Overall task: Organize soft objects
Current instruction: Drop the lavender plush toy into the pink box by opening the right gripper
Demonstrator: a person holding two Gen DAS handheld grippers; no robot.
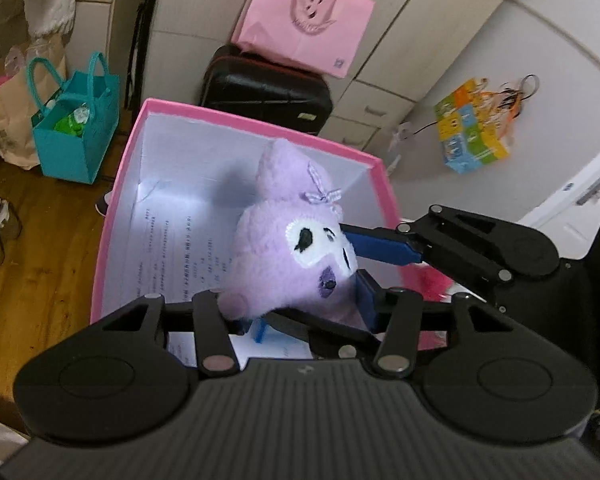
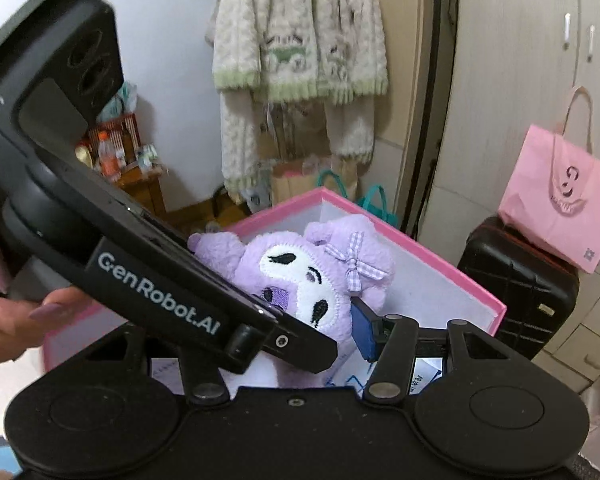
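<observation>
A: State the position of the purple plush toy (image 1: 288,240).

B: It hangs above the open pink box (image 1: 118,204), whose white interior holds a printed sheet. Both grippers grip it.

A: Finger condition?

B: The left gripper (image 1: 300,312) has its blue pads pressed into the lower part of the toy. The right gripper (image 2: 312,332) pinches the toy's head from the right; one blue pad (image 2: 364,332) is visible against the plush, the other is hidden behind the left unit.

A: Surroundings?

B: Wooden floor (image 1: 32,280) at left. A teal tote bag (image 1: 76,132) stands beyond the box, a black suitcase (image 1: 264,88) with a pink paper bag (image 1: 304,20) on top stands against pale cabinets (image 2: 520,80). A knitted garment (image 2: 296,40) hangs on the far wall.
</observation>
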